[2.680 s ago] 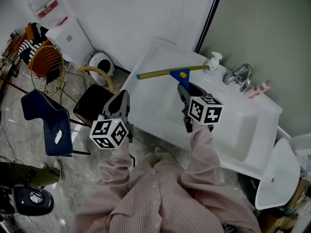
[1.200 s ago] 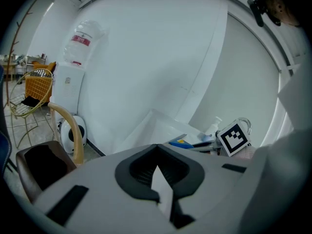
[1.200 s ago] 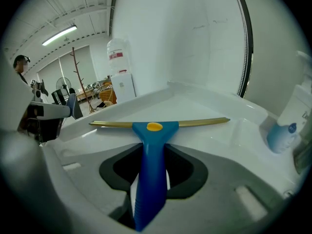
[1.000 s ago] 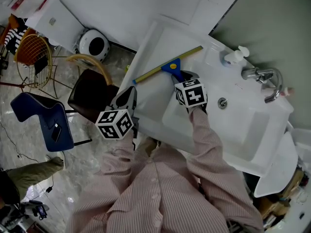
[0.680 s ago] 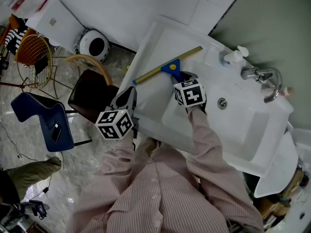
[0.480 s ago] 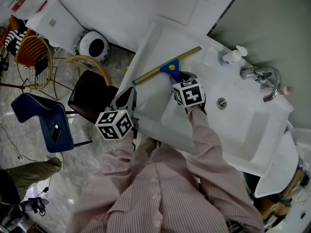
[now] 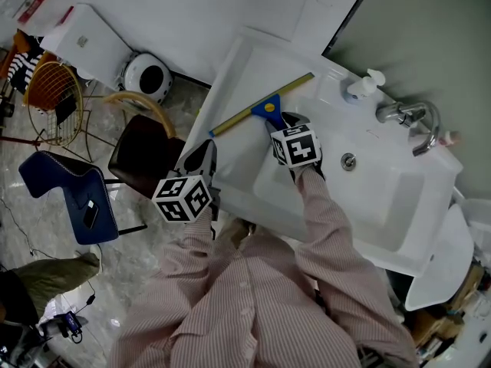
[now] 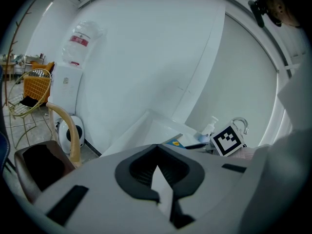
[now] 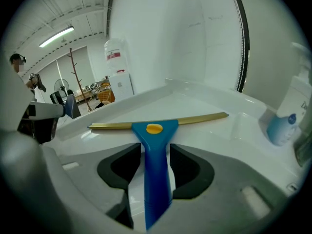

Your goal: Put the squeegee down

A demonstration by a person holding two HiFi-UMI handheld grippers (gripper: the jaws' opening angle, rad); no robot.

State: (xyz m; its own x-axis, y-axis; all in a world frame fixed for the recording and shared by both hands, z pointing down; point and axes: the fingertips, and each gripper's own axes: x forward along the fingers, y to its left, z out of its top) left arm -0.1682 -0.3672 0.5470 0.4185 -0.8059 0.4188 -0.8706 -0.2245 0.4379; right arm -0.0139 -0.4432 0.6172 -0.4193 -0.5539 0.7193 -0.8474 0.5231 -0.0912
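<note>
White sink bench (image 7: 230, 75): the squeegee (image 7: 265, 104) lies flat on its left deck, blade on the far side, blue handle toward the person. Right tool (image 9: 155, 149): jaws opening, handle between them, pads look just clear of it. Left tool (image 8: 157, 149): closed, empty, held off the bench's front edge.

Squeegee (image 7: 265, 107) flat on white counter (image 7: 238, 67), left of basin (image 7: 360, 182), blade slanting toward back edge. Right gripper (image 7: 282, 121) over blue handle, jaws opening, handle between them. Left gripper (image 7: 204, 153) just off counter's left edge, above brown chair (image 7: 142, 159). Tap (image 7: 406, 115), soap bottle (image 7: 360, 84) along back edge
</note>
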